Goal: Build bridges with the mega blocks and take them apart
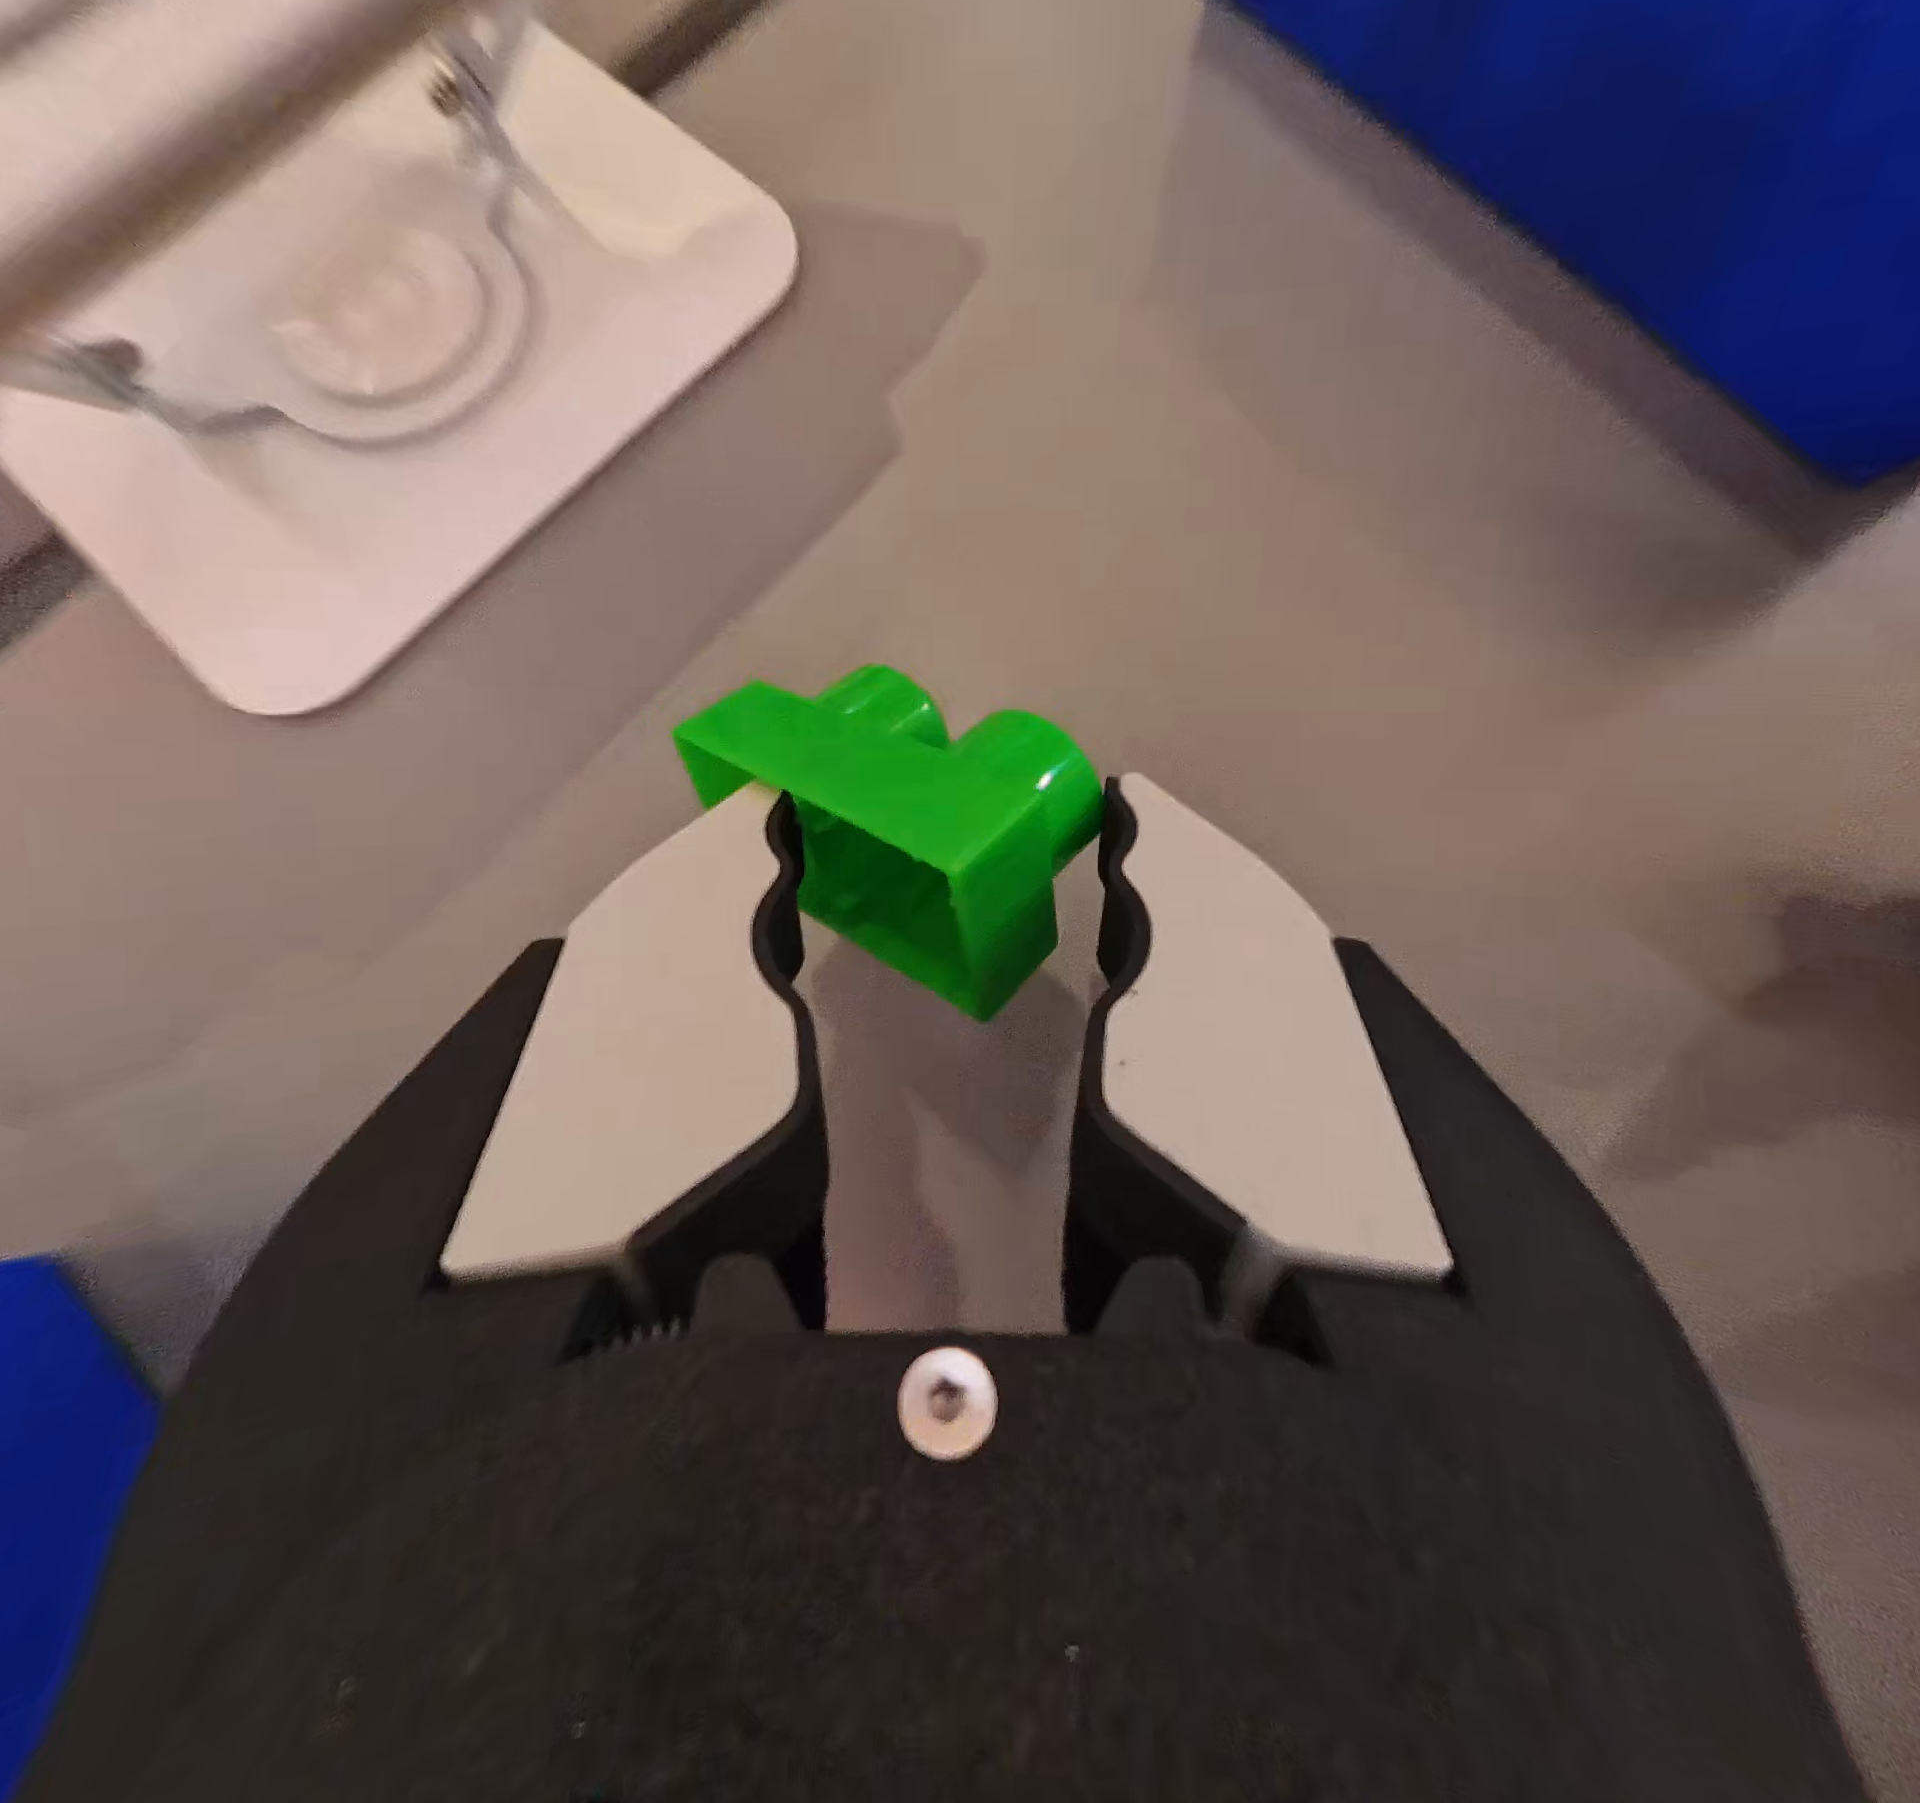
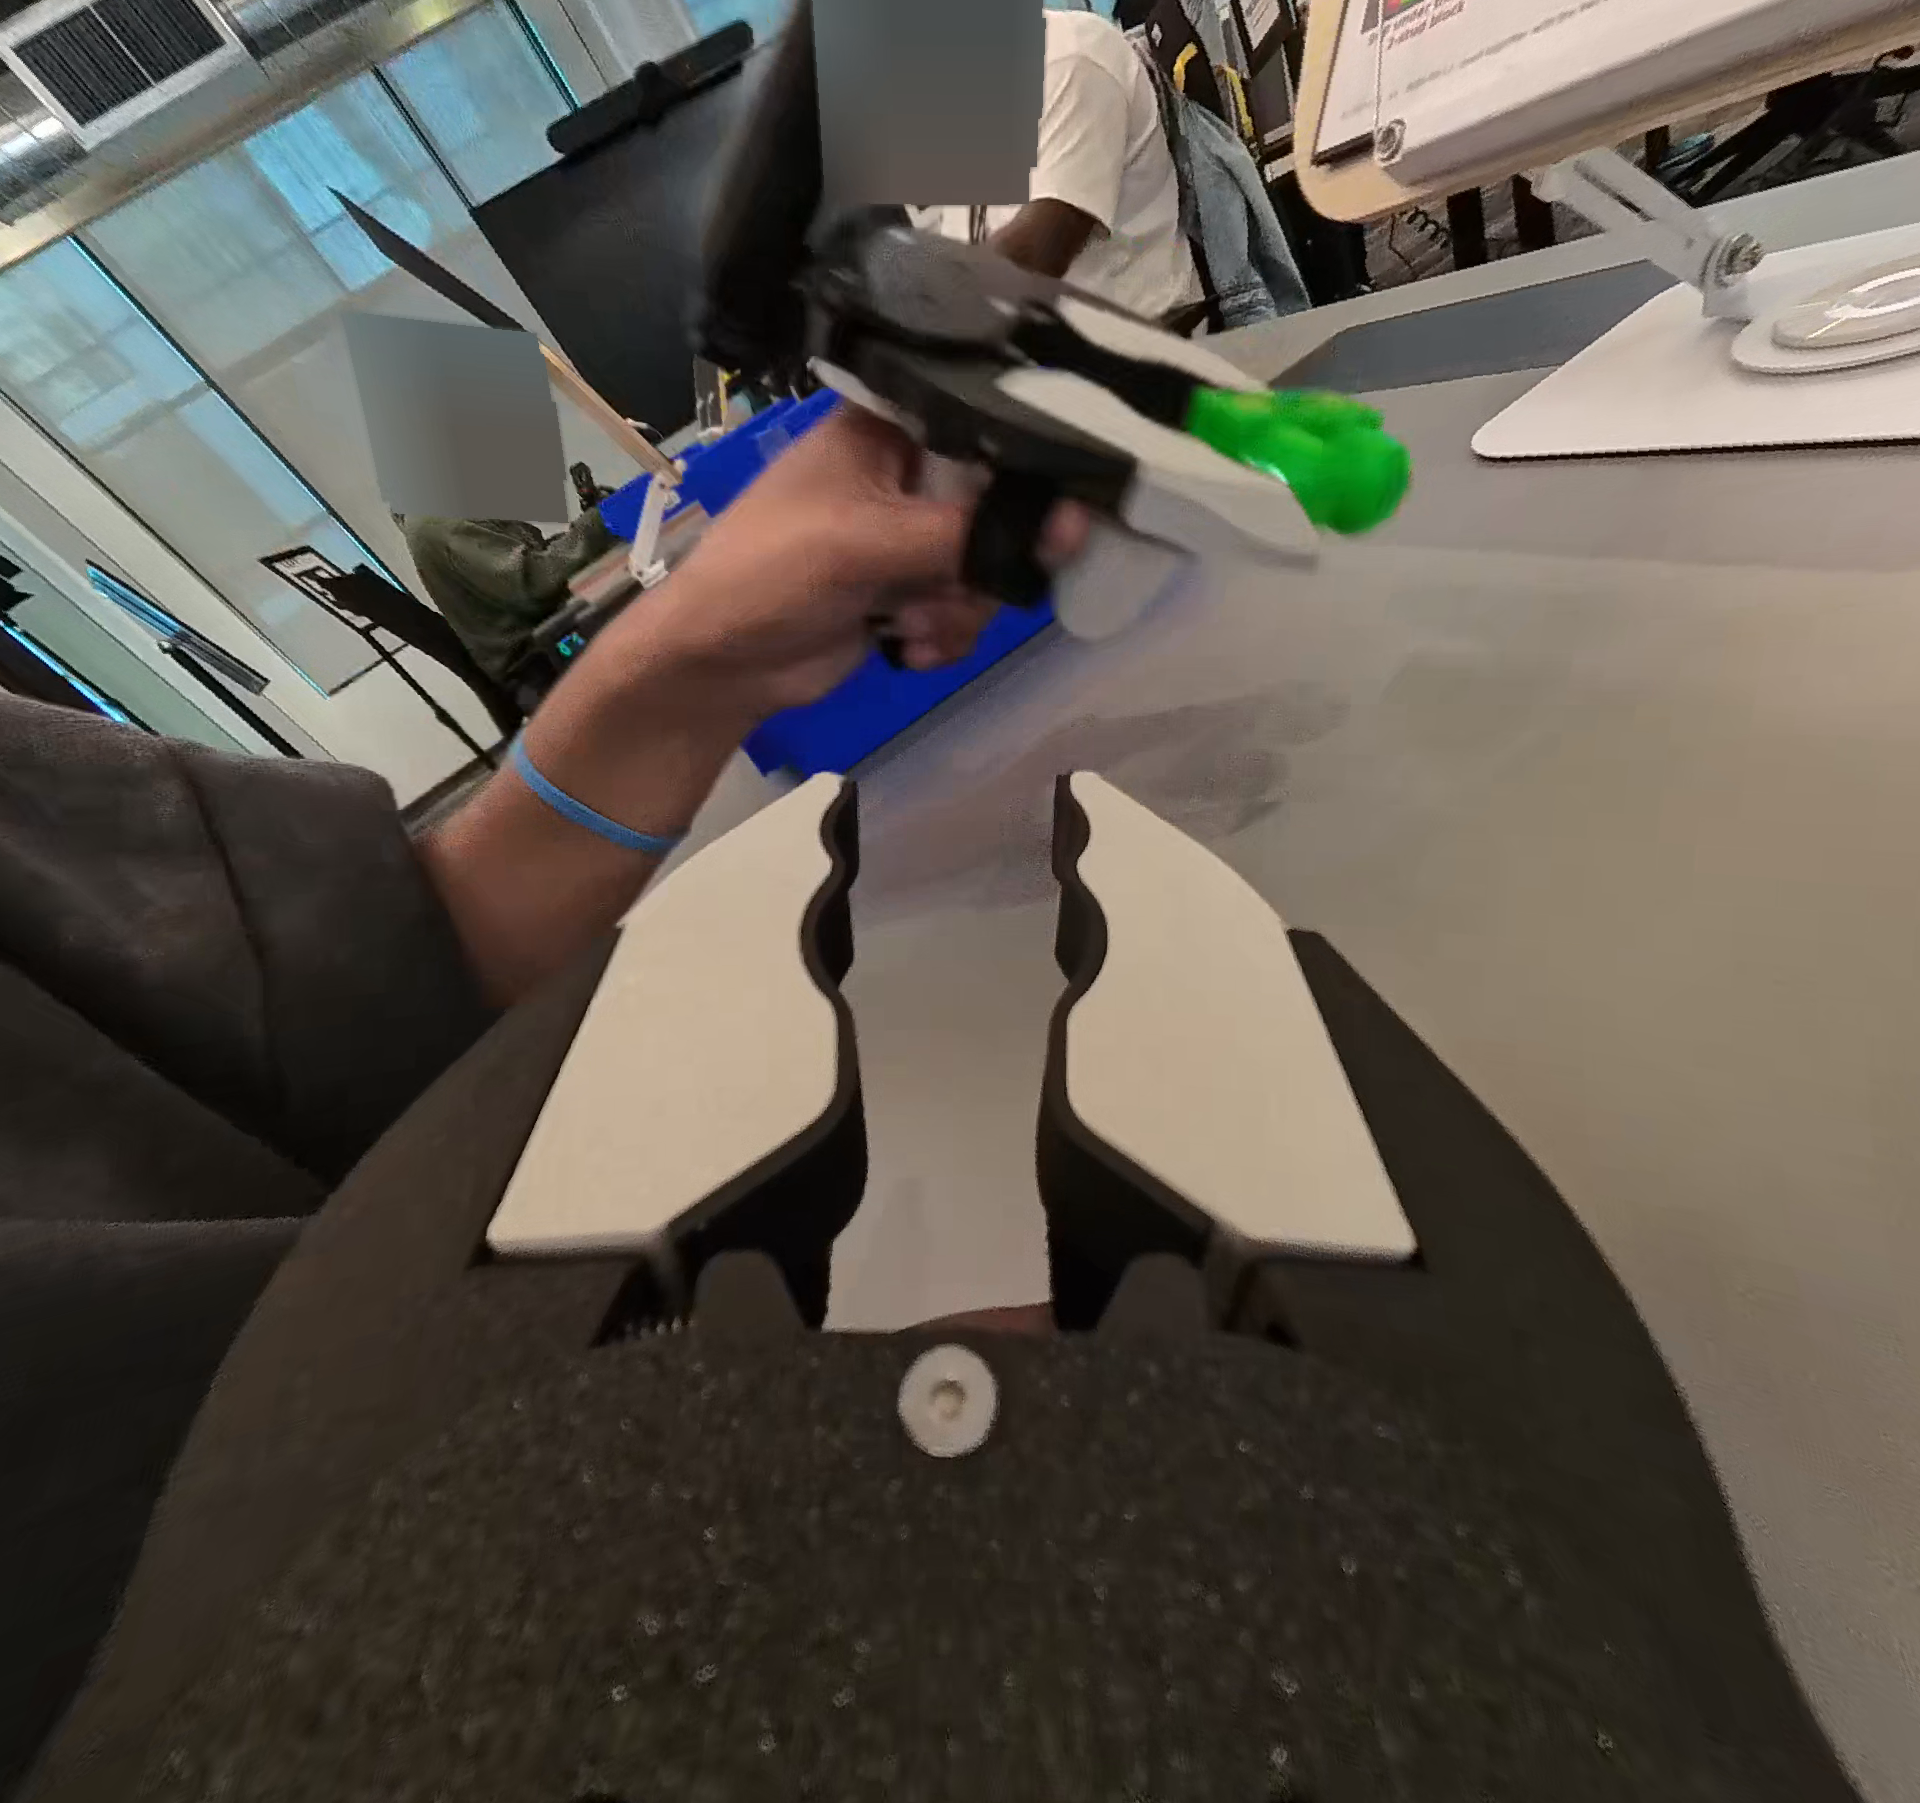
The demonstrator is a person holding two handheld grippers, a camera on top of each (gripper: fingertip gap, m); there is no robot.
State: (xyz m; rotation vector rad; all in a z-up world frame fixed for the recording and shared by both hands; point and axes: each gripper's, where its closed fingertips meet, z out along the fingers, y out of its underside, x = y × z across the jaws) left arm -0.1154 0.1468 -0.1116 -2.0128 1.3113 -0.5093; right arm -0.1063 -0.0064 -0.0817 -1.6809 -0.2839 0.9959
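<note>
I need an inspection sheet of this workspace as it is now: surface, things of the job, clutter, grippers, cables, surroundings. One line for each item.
Surface: grey table, bare under both grippers.
Job's things: one green block, studs pointing sideways, held off the table; blue bin at the far right, another blue bin behind the person's hand.
Clutter: white stand base with a metal arm, carrying an instruction board.
Grippers: left gripper shut on the green block; right gripper open and empty.
Cables: nothing seen.
Surroundings: other people seated at further tables, glass walls, ceiling vent.
</note>
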